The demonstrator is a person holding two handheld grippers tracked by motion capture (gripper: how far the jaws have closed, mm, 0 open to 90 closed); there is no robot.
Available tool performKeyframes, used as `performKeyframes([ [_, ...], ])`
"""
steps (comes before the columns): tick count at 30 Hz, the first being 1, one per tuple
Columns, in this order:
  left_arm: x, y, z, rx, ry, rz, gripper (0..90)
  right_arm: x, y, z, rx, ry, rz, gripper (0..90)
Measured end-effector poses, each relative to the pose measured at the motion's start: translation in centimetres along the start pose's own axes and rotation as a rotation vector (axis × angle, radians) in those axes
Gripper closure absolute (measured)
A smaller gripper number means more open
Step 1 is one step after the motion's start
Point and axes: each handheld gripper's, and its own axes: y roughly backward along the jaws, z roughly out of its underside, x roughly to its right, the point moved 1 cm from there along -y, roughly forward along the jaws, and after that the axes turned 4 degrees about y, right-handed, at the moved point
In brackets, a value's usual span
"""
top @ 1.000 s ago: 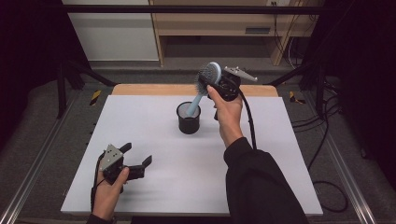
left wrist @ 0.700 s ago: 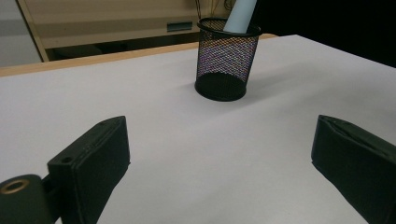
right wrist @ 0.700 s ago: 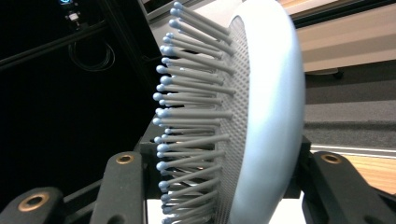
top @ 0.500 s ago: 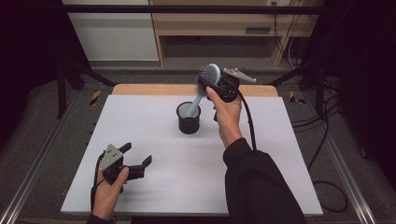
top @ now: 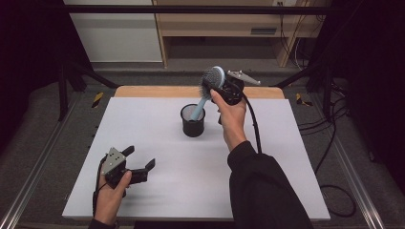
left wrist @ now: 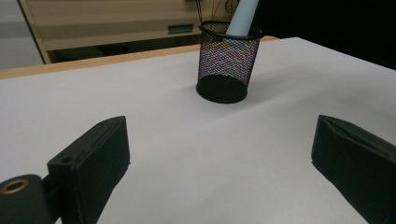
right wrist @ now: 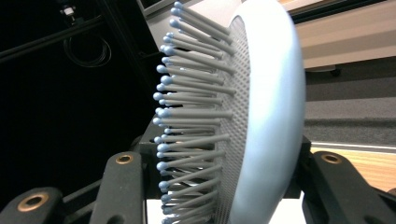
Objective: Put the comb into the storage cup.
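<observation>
A pale blue hairbrush [top: 212, 78] stands tilted with its handle [top: 197, 109] in a black mesh cup [top: 193, 122] at the middle back of the white table [top: 286, 157]. My right gripper [top: 216, 85] is shut on the brush head, above and to the right of the cup. In the right gripper view the bristles press one jaw and the brush's smooth back [right wrist: 271, 116] meets the other, with my right gripper [right wrist: 224, 168] closed around it. My left gripper [top: 141, 157] rests open near the front left, holding nothing. The left gripper view looks past my left gripper [left wrist: 219, 133] to the cup [left wrist: 226, 65] and handle [left wrist: 243, 16].
A wooden strip [top: 157, 90] edges the table's far side, with a wooden cabinet [top: 215, 24] behind it. Black frame bars [top: 71, 76] and cables [top: 334, 143] flank the table. The right gripper's cable [top: 253, 124] hangs along the right forearm.
</observation>
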Motion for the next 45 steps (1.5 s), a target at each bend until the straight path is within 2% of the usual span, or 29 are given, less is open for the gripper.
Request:
performKeyframes([
  [21,0.0,0.0,0.0,-0.003,0.002,0.003,4.5,0.0,-1.5,1.5,-0.028,0.008,0.011,49.5],
  [45,0.0,-0.1,0.0,-0.005,0.001,0.006,4.5,0.1,-2.0,2.7,-0.063,0.022,0.009,49.3],
])
